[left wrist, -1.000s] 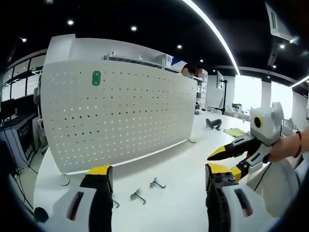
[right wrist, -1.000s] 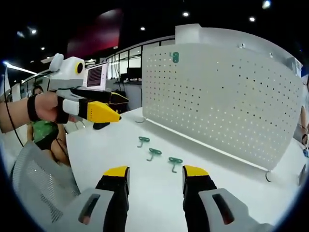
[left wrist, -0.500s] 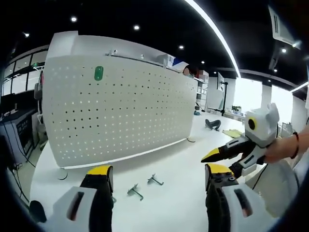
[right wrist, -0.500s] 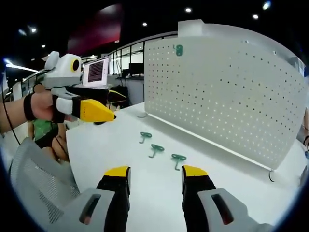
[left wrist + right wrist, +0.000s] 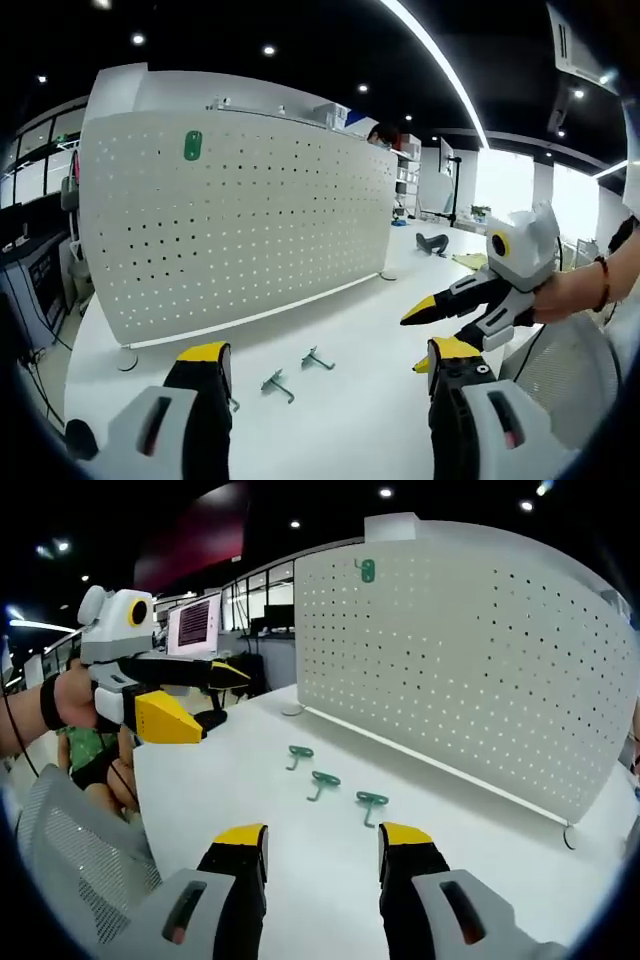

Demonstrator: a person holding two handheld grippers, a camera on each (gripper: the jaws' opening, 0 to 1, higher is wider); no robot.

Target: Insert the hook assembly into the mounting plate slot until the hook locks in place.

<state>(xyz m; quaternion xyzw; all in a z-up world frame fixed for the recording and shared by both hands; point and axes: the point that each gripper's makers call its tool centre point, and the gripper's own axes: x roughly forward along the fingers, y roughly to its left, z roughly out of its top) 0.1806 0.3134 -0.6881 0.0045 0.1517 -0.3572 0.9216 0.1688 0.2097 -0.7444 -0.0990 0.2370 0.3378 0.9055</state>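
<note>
Task not started, as far as I can judge: no hook grasped, none seated in the board.

Right gripper view, left to right: left gripper (image 5: 205, 695), yellow-tipped, held in a hand, jaws spread, holding nothing, up off the table. Three small green metal hooks lie in a row on the white tabletop (image 5: 250, 780): first hook (image 5: 298, 754), second hook (image 5: 322, 781), third hook (image 5: 371, 803), all well short of the board. Behind them stands the big white perforated mounting plate (image 5: 480, 670), upright, with a small green tag (image 5: 367, 570) near its top corner.

Right gripper (image 5: 323, 848) jaws apart, empty, above the table just in front of the third hook.

Left: grasp a hook, carry to plate, push into a slot till it locks.

Nothing blocks the hooks or plate. A monitor (image 5: 194, 628) and a mesh chair back (image 5: 75, 860) stand off the table's left edge.
</note>
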